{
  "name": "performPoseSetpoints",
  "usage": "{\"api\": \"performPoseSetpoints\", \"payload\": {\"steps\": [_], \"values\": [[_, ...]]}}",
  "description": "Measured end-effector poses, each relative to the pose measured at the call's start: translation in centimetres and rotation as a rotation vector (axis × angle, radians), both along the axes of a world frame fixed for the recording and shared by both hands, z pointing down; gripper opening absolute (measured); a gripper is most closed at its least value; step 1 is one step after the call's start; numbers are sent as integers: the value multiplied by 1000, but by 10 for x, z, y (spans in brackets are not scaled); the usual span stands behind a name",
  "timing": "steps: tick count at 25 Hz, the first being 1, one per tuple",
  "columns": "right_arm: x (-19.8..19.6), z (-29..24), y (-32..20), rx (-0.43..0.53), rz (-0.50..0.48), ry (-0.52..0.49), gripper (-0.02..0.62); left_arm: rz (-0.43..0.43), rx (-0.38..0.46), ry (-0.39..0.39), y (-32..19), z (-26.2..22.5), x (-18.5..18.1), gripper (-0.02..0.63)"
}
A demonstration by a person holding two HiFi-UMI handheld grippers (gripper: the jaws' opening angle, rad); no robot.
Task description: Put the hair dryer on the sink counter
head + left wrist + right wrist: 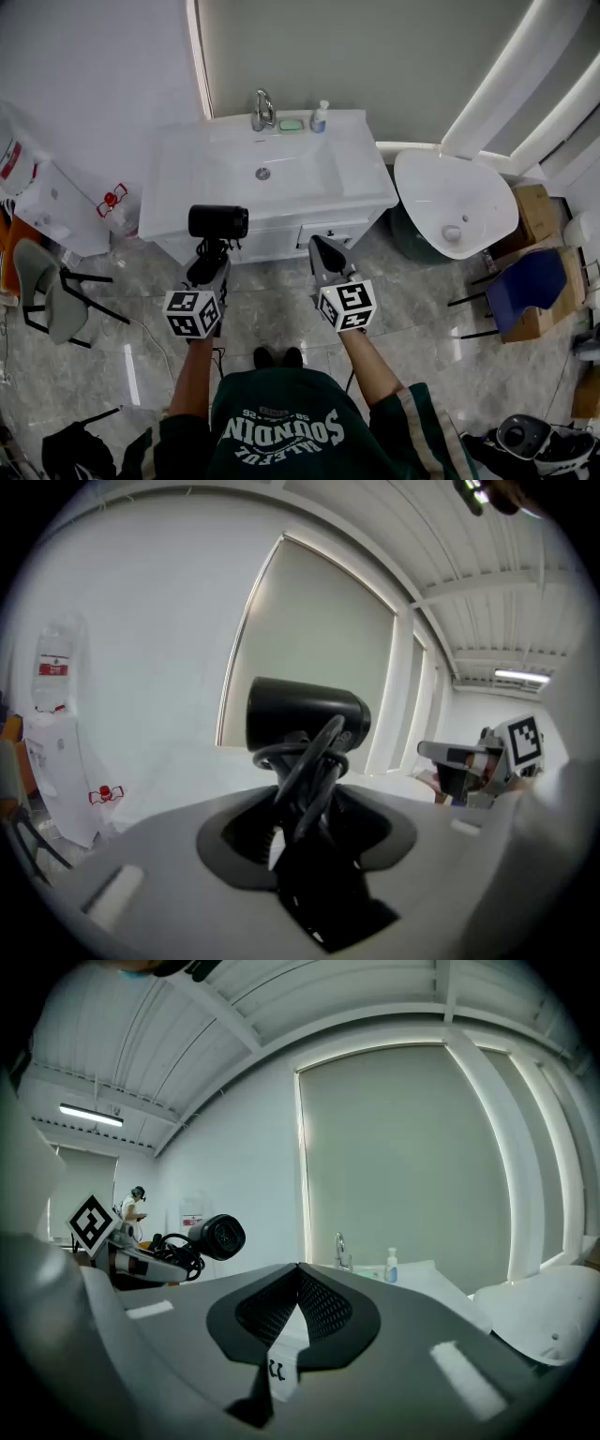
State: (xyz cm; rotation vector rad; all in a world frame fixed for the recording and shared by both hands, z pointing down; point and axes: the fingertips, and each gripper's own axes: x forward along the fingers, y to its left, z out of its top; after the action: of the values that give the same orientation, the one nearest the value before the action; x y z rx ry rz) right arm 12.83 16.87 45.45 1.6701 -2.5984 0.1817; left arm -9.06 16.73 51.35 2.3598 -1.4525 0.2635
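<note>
Two grippers are raised in front of the person, and only the left gripper (306, 803) carries anything. Its jaws are clamped on the handle of the hair dryer (305, 714), where the black cord (317, 757) is looped around it. The right gripper (298, 1283) has its jaws pressed together on nothing and hangs just beside.

The dryer stands upright above the left jaws with its barrel crosswise, in the air just short of the front edge of the sink counter (367, 184) and not yet on it.

It looks like a hard, smooth plastic shell, light but top-heavy, so it would likely tip or swing about a hold low on the handle. The cord is soft and springy, and a grip over its loops may creep. The handle is the sensible place to hold.

The flat margin beside the basin (265, 174) seems the safest landing, clear of the faucet (263, 111) and soap bottle (320, 116) at the back.
</note>
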Motion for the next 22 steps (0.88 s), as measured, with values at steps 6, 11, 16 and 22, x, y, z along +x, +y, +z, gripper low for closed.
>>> {"api": "performPoseSetpoints", "payload": {"steps": [6,11,16,22], "values": [[4,4,-3,-16,-1,14,3,1,-6,1,-1,3,5,225],[1,4,-4,-16,1,10,3,7,-6,4,-3,4,3,225],[-2,6,-6,-20,-1,11,5,9,-14,8,-6,7,0,225],[-9,8,-8,-19,4,17,5,22,-13,11,-10,11,-4,225]]}}
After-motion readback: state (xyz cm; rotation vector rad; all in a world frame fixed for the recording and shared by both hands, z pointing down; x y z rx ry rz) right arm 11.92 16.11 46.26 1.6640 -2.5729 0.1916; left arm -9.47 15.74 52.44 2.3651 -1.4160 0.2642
